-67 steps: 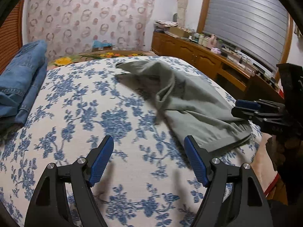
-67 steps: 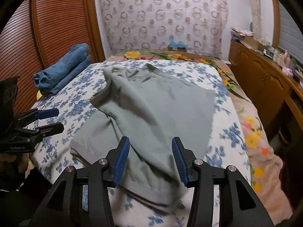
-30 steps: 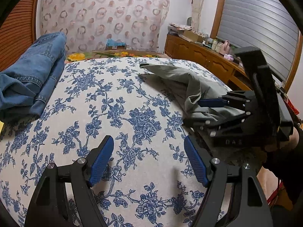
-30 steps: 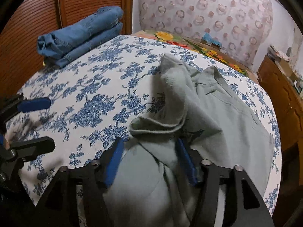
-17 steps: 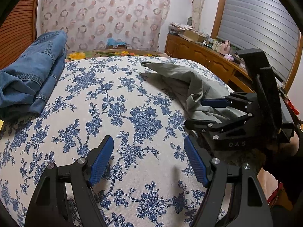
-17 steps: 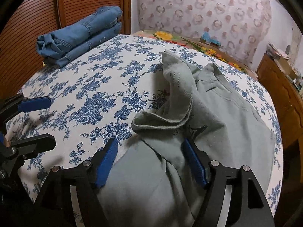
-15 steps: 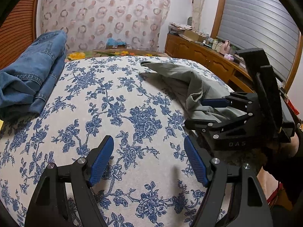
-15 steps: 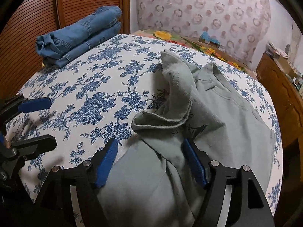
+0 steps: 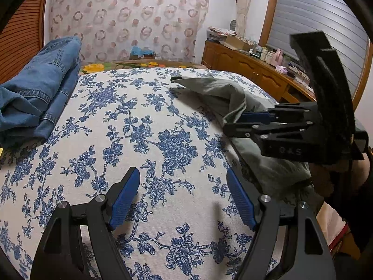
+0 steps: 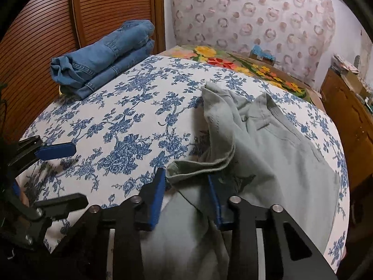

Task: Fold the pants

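Note:
Grey-green pants [image 10: 275, 149] lie crumpled on the right side of a bed with a blue-flowered cover [image 10: 121, 126]; they also show in the left wrist view [image 9: 223, 93]. My right gripper [image 10: 186, 182] has its jaws partly closed around a folded hem edge of the pants, fabric between the blue pads, with some gap still showing. It shows from the side in the left wrist view [image 9: 235, 123]. My left gripper [image 9: 183, 186] is open and empty above bare bed cover, left of the pants, and shows in the right wrist view [image 10: 60, 172].
Folded blue jeans [image 10: 102, 53] lie at the far left of the bed by a slatted wooden wardrobe [image 10: 46, 23]. A wooden cabinet [image 9: 251, 70] with clutter stands along the right. A flowered sheet [image 10: 235, 65] covers the far end.
The right gripper's jaws have narrowed around the folded hem of the pants, which has bunched up slightly. The left gripper has stayed open and nearly still.

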Tool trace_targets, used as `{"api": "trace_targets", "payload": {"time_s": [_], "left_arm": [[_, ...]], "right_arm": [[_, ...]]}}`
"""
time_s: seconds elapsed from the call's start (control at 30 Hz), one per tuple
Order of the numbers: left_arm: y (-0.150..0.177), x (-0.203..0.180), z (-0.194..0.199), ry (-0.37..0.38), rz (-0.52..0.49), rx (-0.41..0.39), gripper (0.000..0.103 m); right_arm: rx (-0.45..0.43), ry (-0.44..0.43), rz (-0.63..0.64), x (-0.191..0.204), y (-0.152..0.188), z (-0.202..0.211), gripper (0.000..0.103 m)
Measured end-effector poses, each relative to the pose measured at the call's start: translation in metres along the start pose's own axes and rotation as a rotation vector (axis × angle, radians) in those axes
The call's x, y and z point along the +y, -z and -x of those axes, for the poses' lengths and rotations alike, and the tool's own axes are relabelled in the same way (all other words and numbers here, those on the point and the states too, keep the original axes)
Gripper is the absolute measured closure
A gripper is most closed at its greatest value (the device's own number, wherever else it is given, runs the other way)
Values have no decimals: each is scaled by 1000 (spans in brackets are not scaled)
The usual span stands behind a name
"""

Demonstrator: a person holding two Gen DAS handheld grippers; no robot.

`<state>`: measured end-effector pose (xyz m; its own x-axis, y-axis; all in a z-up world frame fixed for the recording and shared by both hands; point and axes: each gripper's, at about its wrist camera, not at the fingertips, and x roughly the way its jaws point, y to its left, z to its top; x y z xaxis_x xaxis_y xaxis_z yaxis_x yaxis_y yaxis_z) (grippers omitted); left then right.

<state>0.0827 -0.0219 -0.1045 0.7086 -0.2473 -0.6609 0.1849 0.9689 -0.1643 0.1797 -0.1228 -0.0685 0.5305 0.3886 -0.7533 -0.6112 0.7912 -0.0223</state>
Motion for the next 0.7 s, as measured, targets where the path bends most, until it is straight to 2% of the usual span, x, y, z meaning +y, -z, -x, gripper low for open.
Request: {"api": "trace_targets", "payload": {"time_s": [0.03,0.1,0.2,0.5,0.7], "left_arm": [[0,0,0,0,0,-1,26],[0,0,0,2,0,-1,26],[0,-1,-1,4,-1,2,26],[-6,-10,-2,13,-24,0,26],[-25,-30,-12,50,-80,-8,26]], "right_arm": [[-2,0,2,1,0,-1,85],[-9,-10,4,2,-2,-1,94],[-29,-4,15,1,-3,3,100],[-104,37,-20,-40,-7,42,101],[-94,128,-28,-78,-6,55,101]]}}
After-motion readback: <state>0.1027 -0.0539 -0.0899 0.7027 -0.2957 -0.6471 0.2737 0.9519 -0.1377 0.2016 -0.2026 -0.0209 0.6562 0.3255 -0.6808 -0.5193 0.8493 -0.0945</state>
